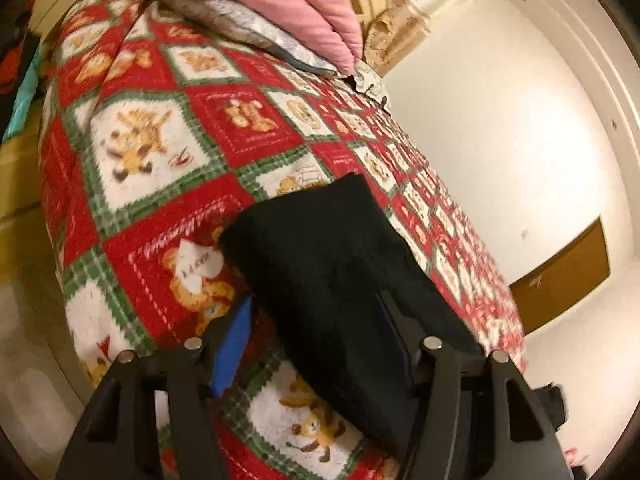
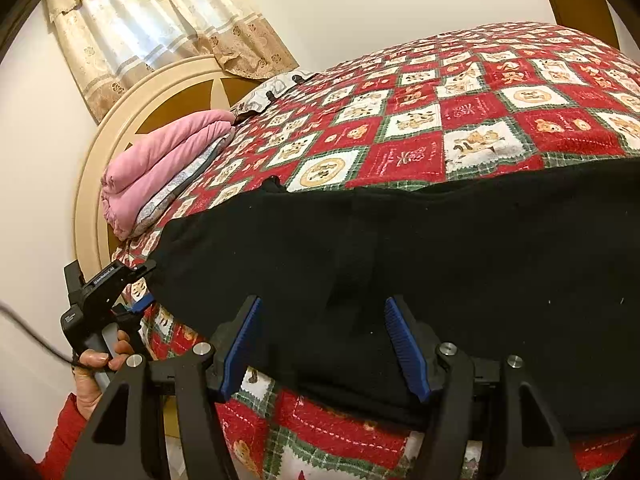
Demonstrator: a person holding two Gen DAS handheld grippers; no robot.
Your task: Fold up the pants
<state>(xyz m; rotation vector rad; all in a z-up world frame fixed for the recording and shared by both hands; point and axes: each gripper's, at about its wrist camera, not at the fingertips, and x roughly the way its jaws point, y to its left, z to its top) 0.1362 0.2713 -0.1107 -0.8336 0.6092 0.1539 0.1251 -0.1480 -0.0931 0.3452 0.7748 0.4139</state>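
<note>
Two grippers at near hem of black fleece pants point(image 2: 400, 248), spread on red patchwork blanket point(image 2: 460, 128): right gripper point(image 2: 326, 344) agape, straddling cloth; left gripper point(image 1: 316, 320) at 9 o'clock, parted, edge between (grip unconfirmed), presumably for lifting.

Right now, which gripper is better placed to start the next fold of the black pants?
Probably left: the left gripper sits at a corner of the black pants. The right gripper is open over mid-cloth, gripping nothing.
</note>
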